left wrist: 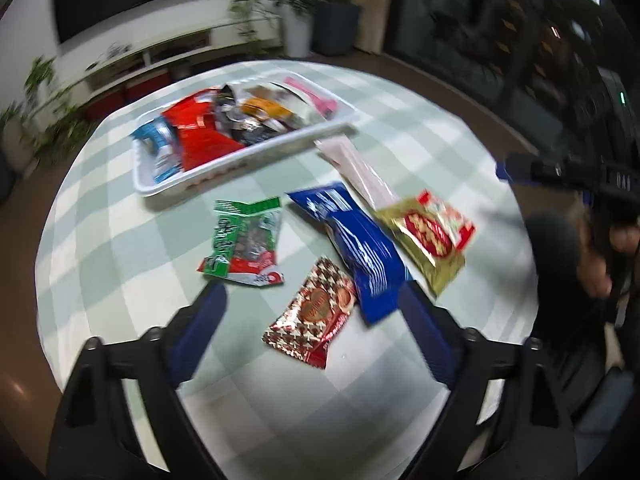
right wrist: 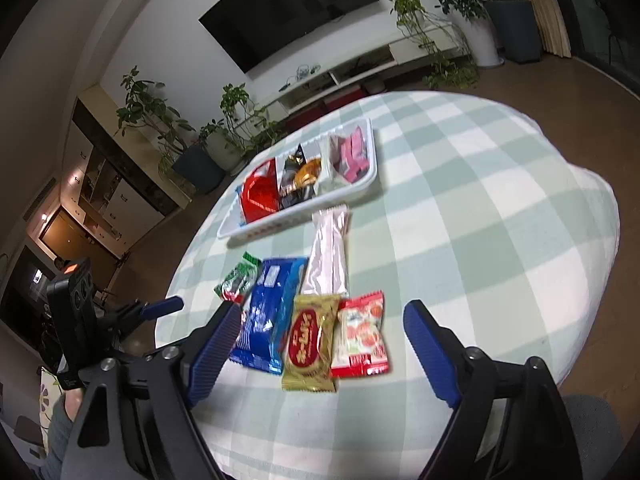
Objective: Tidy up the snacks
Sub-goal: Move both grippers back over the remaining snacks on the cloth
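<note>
On the checked tablecloth (right wrist: 460, 208), loose snack packets lie just in front of the white basket (right wrist: 362, 184), and both claws hang over them with jaws wide apart and nothing between.

Left gripper (left wrist: 312, 300) brackets the brown chocolate-print packet (left wrist: 316, 312), which lies beside the long blue packet (left wrist: 356, 248) and the green packet (left wrist: 244, 240). Right gripper (right wrist: 320, 328) frames the gold packet (right wrist: 310, 344) and the red-and-white packet (right wrist: 362, 336), which touch side by side; a long pale pink packet (right wrist: 328, 252) lies next to the basket wall. All look light, thin and crinkly, with slick foil that may slide under the pads, and their contents are probably brittle. A pinch across the flat sealed end or the narrow width, pressed gently, seems safest; the neighbours lie close enough to get dragged along.
</note>
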